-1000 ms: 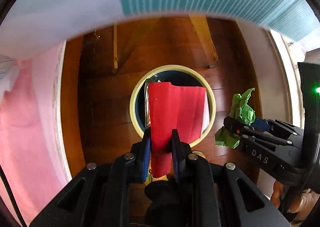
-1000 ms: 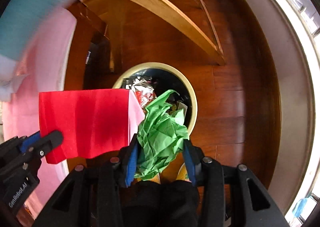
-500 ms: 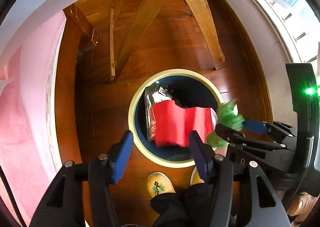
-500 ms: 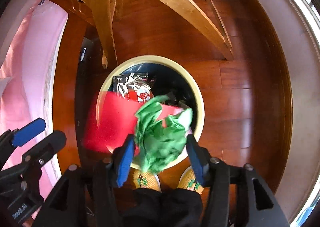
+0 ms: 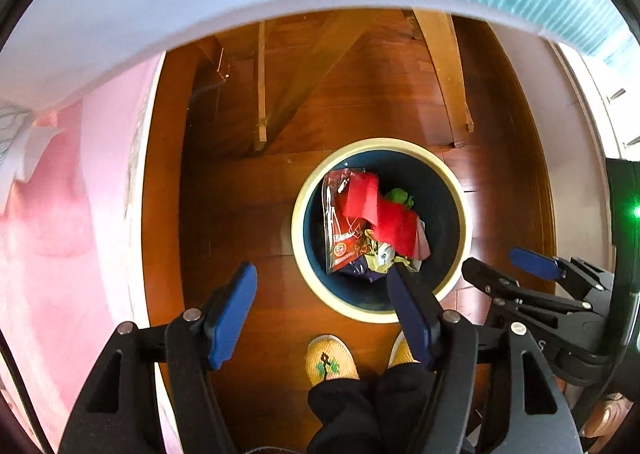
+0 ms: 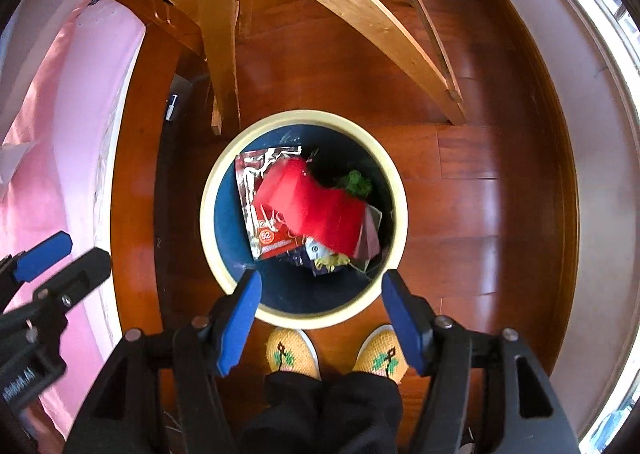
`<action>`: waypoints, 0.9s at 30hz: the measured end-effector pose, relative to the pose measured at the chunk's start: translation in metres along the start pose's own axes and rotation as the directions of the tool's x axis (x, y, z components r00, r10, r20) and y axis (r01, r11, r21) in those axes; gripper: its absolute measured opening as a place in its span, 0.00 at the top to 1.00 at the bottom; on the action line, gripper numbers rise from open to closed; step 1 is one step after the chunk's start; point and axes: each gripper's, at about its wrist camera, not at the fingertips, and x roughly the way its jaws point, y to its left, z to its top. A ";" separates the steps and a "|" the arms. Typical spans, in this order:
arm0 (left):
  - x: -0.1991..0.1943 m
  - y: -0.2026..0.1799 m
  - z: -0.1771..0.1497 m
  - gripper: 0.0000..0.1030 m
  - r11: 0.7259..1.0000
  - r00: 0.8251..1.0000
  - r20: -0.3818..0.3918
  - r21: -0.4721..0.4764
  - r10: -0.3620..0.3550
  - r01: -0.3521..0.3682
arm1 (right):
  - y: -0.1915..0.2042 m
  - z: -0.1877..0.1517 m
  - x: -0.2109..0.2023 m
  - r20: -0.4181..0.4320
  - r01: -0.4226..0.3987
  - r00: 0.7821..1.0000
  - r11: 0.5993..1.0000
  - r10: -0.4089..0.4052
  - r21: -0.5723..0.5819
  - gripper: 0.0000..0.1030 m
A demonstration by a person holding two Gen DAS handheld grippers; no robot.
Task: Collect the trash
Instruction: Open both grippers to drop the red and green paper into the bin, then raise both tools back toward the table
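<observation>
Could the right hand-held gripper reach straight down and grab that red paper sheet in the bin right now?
Probably yes. The right hand-held gripper is open above the round cream-rimmed bin, and the red paper sheet lies on top of the other trash with nothing covering it.

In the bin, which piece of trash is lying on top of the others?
The red paper sheet lies on top in the bin, partly covering the foil snack wrapper; the green crumpled paper peeks from behind it.
</observation>
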 end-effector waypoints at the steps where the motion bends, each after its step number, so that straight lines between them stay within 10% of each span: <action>1: -0.004 0.002 -0.001 0.36 1.000 1.000 -0.002 -0.003 -0.003 0.003 | 0.001 -0.001 -0.003 -0.002 0.000 1.000 1.000 0.000 -0.003 0.39; 27: -0.243 0.017 0.036 0.36 0.993 0.980 0.186 -0.087 -0.069 0.086 | 0.056 0.014 -0.233 0.163 -0.074 0.983 0.995 0.084 -0.066 0.39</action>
